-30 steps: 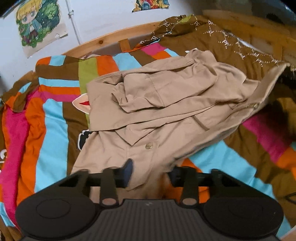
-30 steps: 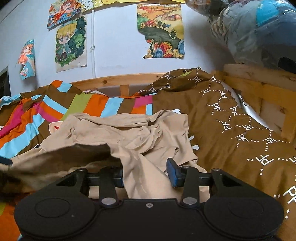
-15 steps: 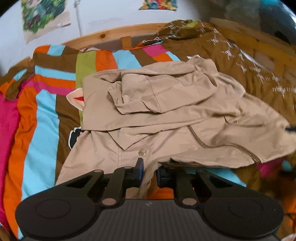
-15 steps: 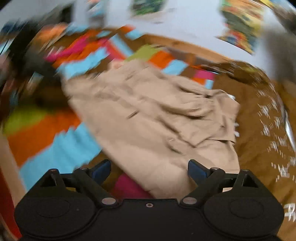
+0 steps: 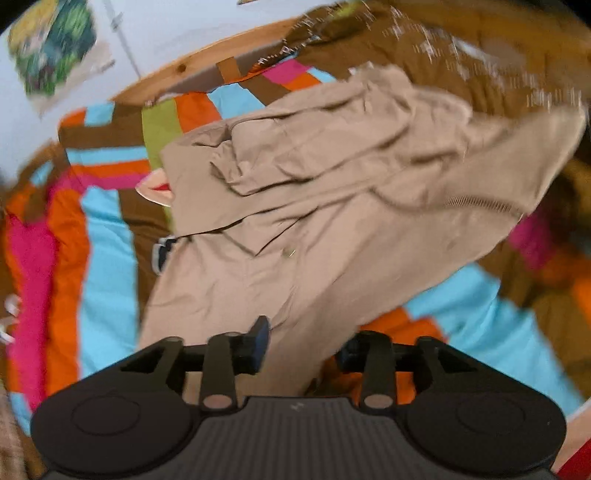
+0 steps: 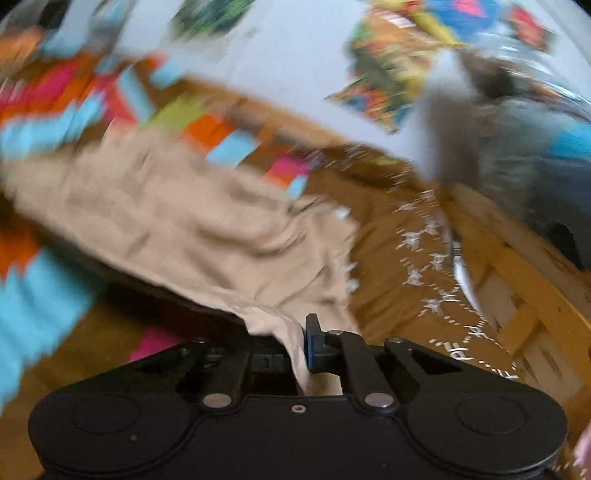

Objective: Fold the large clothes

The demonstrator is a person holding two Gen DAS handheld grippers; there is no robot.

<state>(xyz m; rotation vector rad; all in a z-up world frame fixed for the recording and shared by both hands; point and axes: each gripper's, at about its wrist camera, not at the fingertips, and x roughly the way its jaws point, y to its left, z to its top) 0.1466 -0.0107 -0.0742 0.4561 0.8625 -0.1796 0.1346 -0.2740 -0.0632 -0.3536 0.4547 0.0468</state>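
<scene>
A large beige jacket (image 5: 332,206) lies crumpled across the striped bedspread (image 5: 107,258), with a zip and a snap button showing. My left gripper (image 5: 301,345) is open, its fingers standing on either side of the jacket's near hem, which drapes between them. In the right wrist view the jacket (image 6: 177,225) is blurred by motion. My right gripper (image 6: 295,350) is shut on a fold of the jacket's edge and holds it lifted off the bed.
A brown patterned blanket (image 5: 461,48) lies at the far right of the bed and shows in the right wrist view too (image 6: 406,266). A wooden bed frame (image 6: 517,280) runs along the right. The white wall (image 5: 177,33) with posters stands behind.
My left gripper, shut on the hem half a second ago, has opened. My right gripper, open half a second ago, has shut on the jacket's edge and is lifting it.
</scene>
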